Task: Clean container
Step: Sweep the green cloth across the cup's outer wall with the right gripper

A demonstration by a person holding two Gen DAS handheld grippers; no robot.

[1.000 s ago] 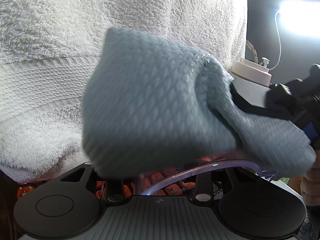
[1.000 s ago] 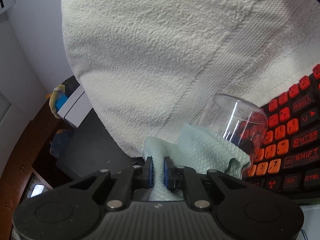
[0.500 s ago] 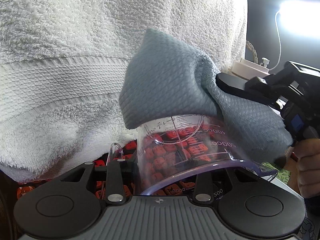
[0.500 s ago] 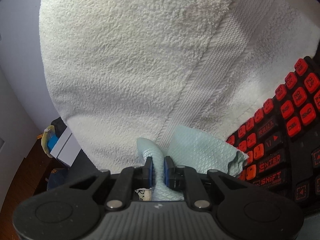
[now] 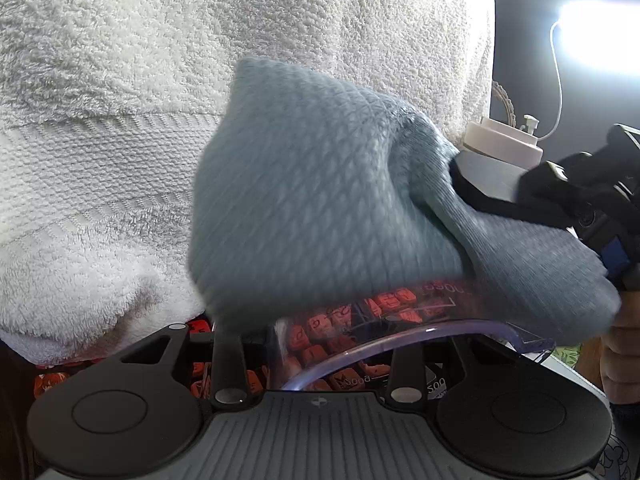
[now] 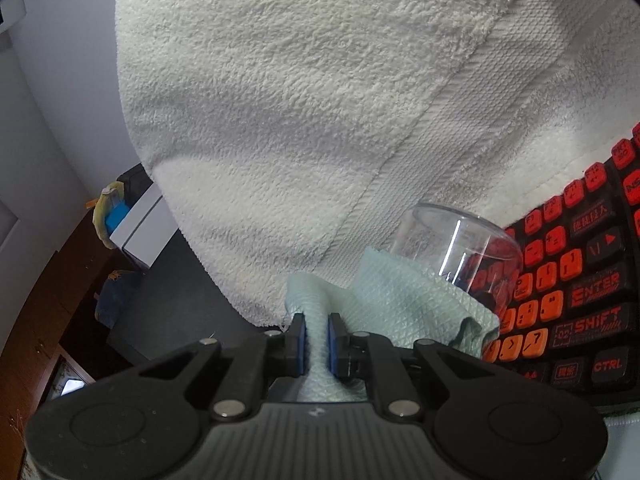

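Note:
A clear measuring cup [image 5: 400, 320] with printed marks lies on its side between the fingers of my left gripper [image 5: 316, 356], which is shut on it. A light blue-green waffle cloth [image 5: 320, 200] drapes over most of the cup, so only the rim and a strip of wall show. My right gripper [image 5: 472, 196] comes in from the right, its fingertips buried in the cloth. In the right wrist view my right gripper [image 6: 316, 340] has its blue pads shut on a fold of the cloth [image 6: 400, 300], which presses on the cup [image 6: 452, 240].
A white terry towel [image 5: 120, 120] hangs close behind. Beneath lies a black keyboard [image 6: 580, 280] with orange keys. A white-lidded jar [image 5: 504, 148] and a bright lamp [image 5: 600, 40] are at the right. A white box [image 6: 140, 228] sits on a dark surface at left.
Half a second ago the cloth had drawn back up and to the right, baring the cup. It has since swept back down over it. The left gripper has kept still.

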